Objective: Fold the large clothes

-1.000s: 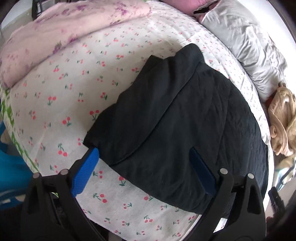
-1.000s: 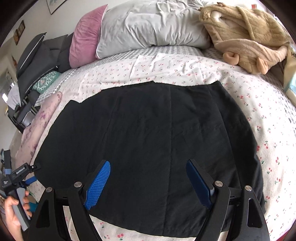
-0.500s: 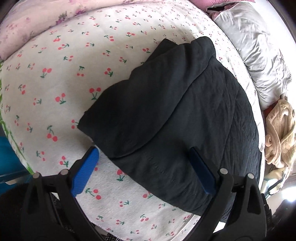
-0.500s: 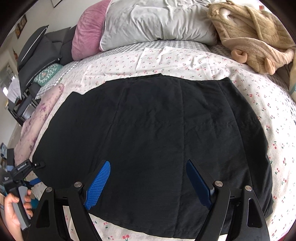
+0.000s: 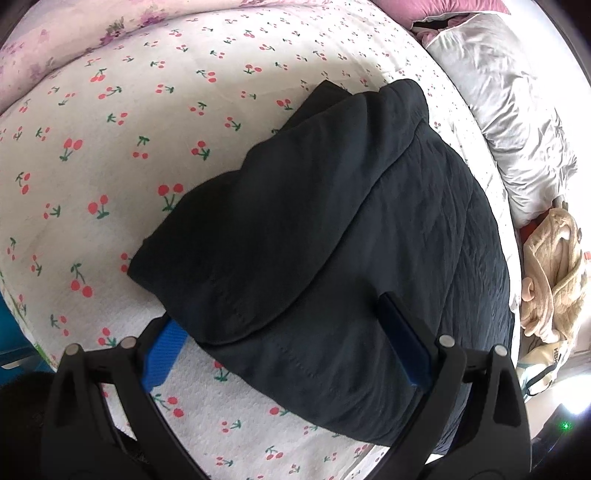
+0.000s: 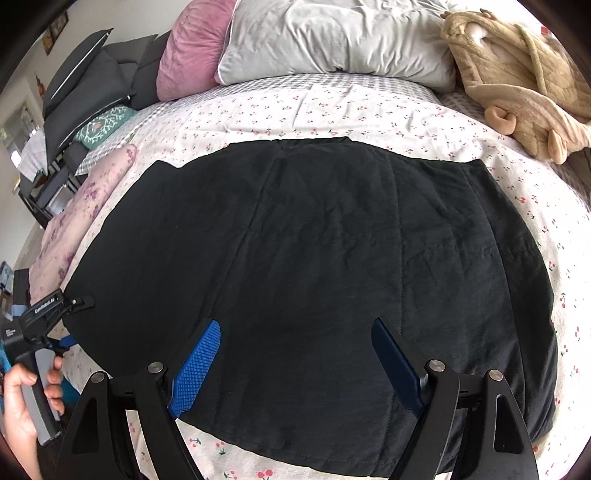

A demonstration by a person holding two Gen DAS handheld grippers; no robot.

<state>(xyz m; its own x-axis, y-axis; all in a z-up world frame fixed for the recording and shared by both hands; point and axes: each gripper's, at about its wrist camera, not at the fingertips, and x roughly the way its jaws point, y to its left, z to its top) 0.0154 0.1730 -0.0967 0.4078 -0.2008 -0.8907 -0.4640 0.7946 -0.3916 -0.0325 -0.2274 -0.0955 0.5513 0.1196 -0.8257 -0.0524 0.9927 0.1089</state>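
A large black garment (image 6: 314, 258) lies spread on the cherry-print bed sheet (image 6: 369, 114). In the left wrist view its folded-over sleeve end (image 5: 280, 236) bulges toward me. My left gripper (image 5: 288, 347) is open, its jaws set around the garment's near left corner, the left blue pad (image 5: 162, 354) low on the sheet and partly under the cloth edge. My right gripper (image 6: 295, 358) is open and empty, just above the garment's near hem. The left gripper also shows in the right wrist view (image 6: 55, 308), held by a hand at the garment's left edge.
A pink floral quilt (image 5: 92, 33) lies along the bed's far left side. A grey pillow (image 6: 332, 37), a pink pillow (image 6: 188, 48) and a beige plush robe (image 6: 517, 81) sit at the head. Dark cushions (image 6: 92, 85) stand at the far left corner.
The left gripper has moved in and down to the garment's left corner, which now fills more of its view. The right gripper has edged forward over the near hem. Both stay open.
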